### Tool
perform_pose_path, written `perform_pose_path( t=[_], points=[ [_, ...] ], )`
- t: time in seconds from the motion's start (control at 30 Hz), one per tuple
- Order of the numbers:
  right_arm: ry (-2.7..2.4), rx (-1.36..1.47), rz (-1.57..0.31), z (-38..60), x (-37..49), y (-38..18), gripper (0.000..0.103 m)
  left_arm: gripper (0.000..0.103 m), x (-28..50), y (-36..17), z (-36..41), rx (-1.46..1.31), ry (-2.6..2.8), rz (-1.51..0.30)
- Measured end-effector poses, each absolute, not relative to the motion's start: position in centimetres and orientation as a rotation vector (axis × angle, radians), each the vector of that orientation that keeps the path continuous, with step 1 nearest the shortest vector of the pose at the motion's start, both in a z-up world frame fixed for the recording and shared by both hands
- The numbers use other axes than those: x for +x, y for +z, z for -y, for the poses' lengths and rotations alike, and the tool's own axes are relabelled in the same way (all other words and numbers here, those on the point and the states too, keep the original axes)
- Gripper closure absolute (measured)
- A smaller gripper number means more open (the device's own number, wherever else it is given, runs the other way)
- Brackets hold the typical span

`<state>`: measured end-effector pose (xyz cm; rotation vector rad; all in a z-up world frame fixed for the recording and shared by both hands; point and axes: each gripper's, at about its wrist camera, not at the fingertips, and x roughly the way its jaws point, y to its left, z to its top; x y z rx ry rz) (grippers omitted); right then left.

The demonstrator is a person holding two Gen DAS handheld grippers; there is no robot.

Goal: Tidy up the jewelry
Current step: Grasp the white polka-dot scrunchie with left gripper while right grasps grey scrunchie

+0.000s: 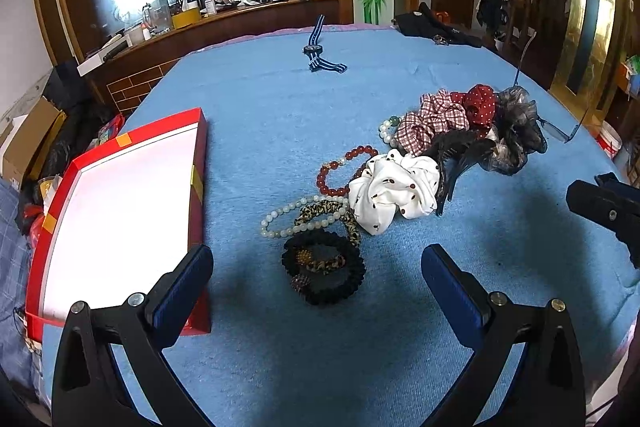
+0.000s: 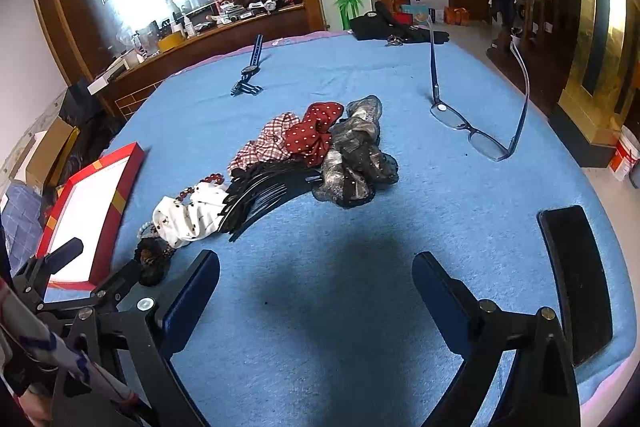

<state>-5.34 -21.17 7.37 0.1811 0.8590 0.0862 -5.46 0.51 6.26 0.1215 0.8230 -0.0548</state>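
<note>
A red box (image 1: 120, 211) with a white floor lies open along the left edge of the blue-covered worktop (image 1: 280, 115). Just right of it, the left tool (image 1: 318, 279) hovers low over the near edge, fingers spread wide and holding nothing, with a black ruffled scrunchie (image 1: 324, 273) between its tips. The jewelry sits mid-worktop in one loose heap: pale bead strand (image 1: 288, 215), red bead bracelet (image 1: 340, 171), white spotted scrunchie (image 1: 394, 189), black hair comb (image 2: 264, 195), checked, red-dotted and grey scrunchies (all touching or overlapping). A striped-strap watch (image 1: 318, 49) lies alone near the far edge. Bare blue cloth stretches ahead of the right tool (image 2: 316, 285), likewise wide open and empty. Eyeglasses (image 2: 472, 131) rest toward the right edge, a dark slab (image 2: 576, 279) at the near-right corner. No legible writing.
</note>
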Motion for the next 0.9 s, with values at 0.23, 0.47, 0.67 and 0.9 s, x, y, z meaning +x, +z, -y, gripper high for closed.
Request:
perform_pose_path(
  t=[0.23,0.47,0.67,0.9],
  points=[
    [0.079,0.182,-0.863,21.8,-4.7,7.4,0.011,0.0,-4.3,6.4,-0.3,0.121,-0.097,-0.842],
    [0.052,0.215,-0.841,23.5,-4.7,8.3,0.017,0.013,-2.1,7.8,-2.6,0.08,-0.165,-0.856],
    [0.04,0.246,-0.847,24.4,-4.8,8.1,0.017,0.047,-0.7,7.2,-4.3,-0.023,-0.248,-0.947],
    [0.033,0.256,-0.838,25.0,-5.2,8.1,0.017,0.052,-0.4,7.6,-3.6,-0.05,-0.324,-0.965]
  ],
)
